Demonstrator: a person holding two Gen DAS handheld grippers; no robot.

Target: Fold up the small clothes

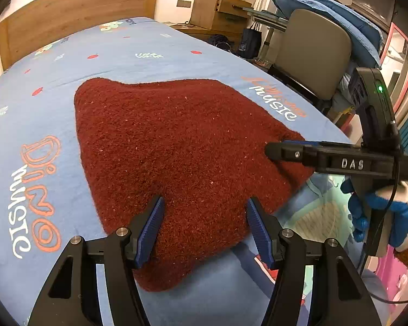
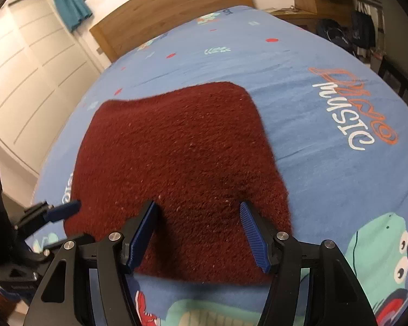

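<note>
A dark red, fuzzy knitted garment (image 1: 176, 163) lies spread flat on a light blue bedsheet printed with dinosaurs and "Dino music" lettering (image 1: 117, 54). The left gripper (image 1: 204, 225), black with ribbed blue pads, hangs over the garment's near edge with its jaws spread apart and nothing pinched between them. The right gripper (image 2: 197, 231) hovers over the near edge too, jaws likewise spread and empty. A hand in a blue and white glove (image 1: 380, 217) grasps its handle. A wooden headboard (image 1: 76, 11) stands beyond.
</note>
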